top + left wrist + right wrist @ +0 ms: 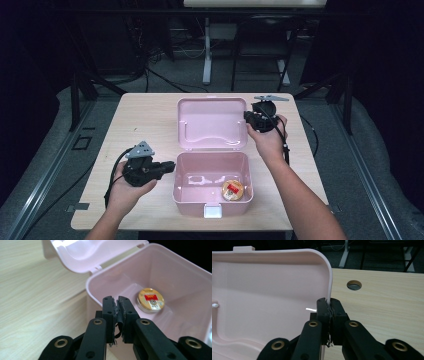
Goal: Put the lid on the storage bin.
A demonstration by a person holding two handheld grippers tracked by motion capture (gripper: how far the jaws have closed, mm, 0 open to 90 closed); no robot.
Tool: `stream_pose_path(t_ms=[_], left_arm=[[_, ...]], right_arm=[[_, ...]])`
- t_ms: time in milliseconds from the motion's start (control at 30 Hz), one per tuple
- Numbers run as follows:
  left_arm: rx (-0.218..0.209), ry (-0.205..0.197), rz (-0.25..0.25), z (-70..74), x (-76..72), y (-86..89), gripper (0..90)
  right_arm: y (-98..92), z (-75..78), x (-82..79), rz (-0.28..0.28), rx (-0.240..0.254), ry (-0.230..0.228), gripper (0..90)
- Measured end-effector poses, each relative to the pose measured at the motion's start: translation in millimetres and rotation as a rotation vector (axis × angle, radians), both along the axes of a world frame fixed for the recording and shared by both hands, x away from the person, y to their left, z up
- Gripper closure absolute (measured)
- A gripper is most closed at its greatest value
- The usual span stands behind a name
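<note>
A pink box stands open at the table's front centre, with its lid tipped back behind it. A round gold tin with a red label lies on the box's floor at the right. My left gripper points right at the box's left wall, and its jaws are closed on that wall's rim. In the left gripper view the jaws sit at the rim, with the tin beyond them. My right gripper is shut on the lid's right edge; the rim runs down between its jaws.
The wooden table has bare surface left of the box and behind the lid. A round cable hole lies to the right of the lid. A white latch sits on the box's front. Desk legs and chairs stand beyond the far edge.
</note>
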State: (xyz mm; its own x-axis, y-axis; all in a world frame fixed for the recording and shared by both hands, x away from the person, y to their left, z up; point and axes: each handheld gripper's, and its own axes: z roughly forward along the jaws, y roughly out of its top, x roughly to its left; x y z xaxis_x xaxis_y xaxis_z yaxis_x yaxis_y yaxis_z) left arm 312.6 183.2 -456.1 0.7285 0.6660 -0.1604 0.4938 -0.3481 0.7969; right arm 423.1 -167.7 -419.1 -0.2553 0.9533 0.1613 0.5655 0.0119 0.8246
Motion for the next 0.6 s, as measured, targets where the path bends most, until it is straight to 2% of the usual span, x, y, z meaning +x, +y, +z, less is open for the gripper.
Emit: stream_pose_path(t_ms=[167, 233, 300, 333, 400, 600], left_arm=[[-0.017, -0.027, 0.041, 2.8, 9.2, 1.3, 76.9], [-0.004, -0.051, 0.067, 5.9, 19.1, 1.2, 74.9], [-0.002, -0.055, 0.075, 7.6, 23.2, 1.5, 73.2], [-0.008, -0.065, 0.097, 11.3, 31.1, 2.7, 72.5], [-0.033, -0.066, 0.116, 15.5, 40.0, 4.5, 71.5], [-0.046, -0.075, 0.141, 23.8, 58.1, 2.9, 70.1]], right_arm=[[1.8, 0.2, 0.1, 0.001, -0.004, 0.001, 87.7], [1.4, 0.0, 0.8, 0.001, 0.001, 0.002, 87.8], [1.4, -0.1, 0.9, 0.001, 0.005, 0.003, 87.7], [1.3, -0.6, 0.8, -0.001, 0.011, 0.001, 87.7], [0.9, -1.1, 1.1, 0.001, 0.009, 0.001, 87.7], [0.7, -1.4, 1.2, -0.001, 0.015, 0.0, 87.7]])
